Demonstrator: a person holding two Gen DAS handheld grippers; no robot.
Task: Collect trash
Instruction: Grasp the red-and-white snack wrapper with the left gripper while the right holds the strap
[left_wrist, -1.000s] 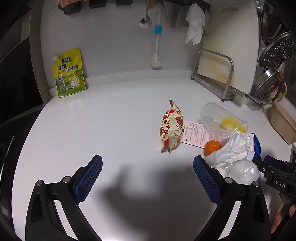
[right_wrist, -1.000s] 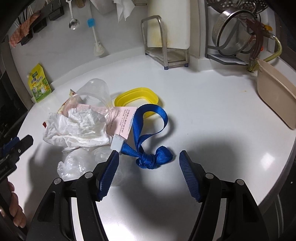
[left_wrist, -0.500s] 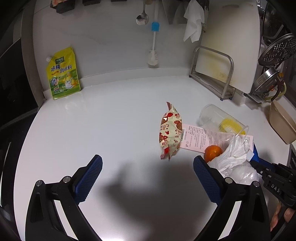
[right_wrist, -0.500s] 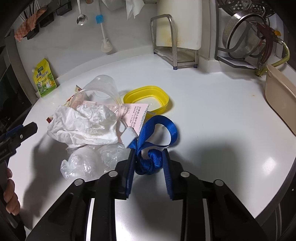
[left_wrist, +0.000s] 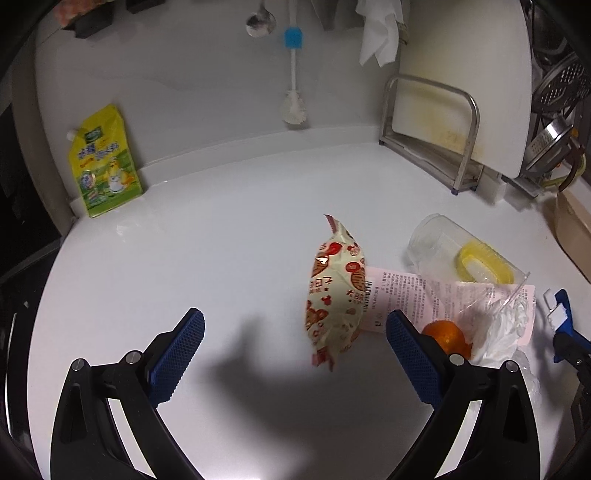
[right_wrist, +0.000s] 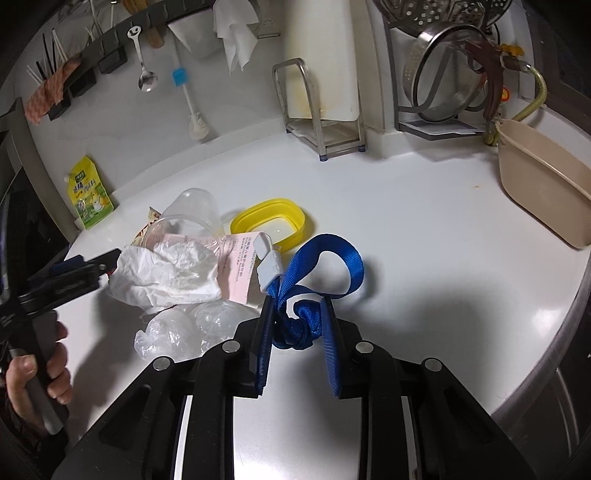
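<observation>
The right claw (right_wrist: 297, 334) has just been closing and is now clamped on the knotted end of the blue strap (right_wrist: 321, 266), the knot pinched between the 2 blue pads while the loop and its white tag stand free in front. Gripping at the knot gives the pads a bulky purchase, so the limp webbing is less likely to slip out. The left claw (left_wrist: 295, 345) stands wide open and holds nothing; it hangs above the worktop (left_wrist: 207, 258) with the snack wrapper (left_wrist: 338, 295) between its pads but not touched, probably lined up as the next item to collect. The remaining trash lies clustered beside that wrapper – a pink receipt (left_wrist: 406, 291), a clear plastic cup (left_wrist: 443, 243) on its side, a crumpled white tissue (right_wrist: 166, 273), a clear bag (right_wrist: 184, 328) and a yellow lid (right_wrist: 269, 223). An orange (left_wrist: 445, 338) is half hidden behind the left claw's right pad. No bin or collecting bag is in either view, so the destination cannot be determined. Whether the strap still touches the worktop is unclear – the claw body covers its underside.
</observation>
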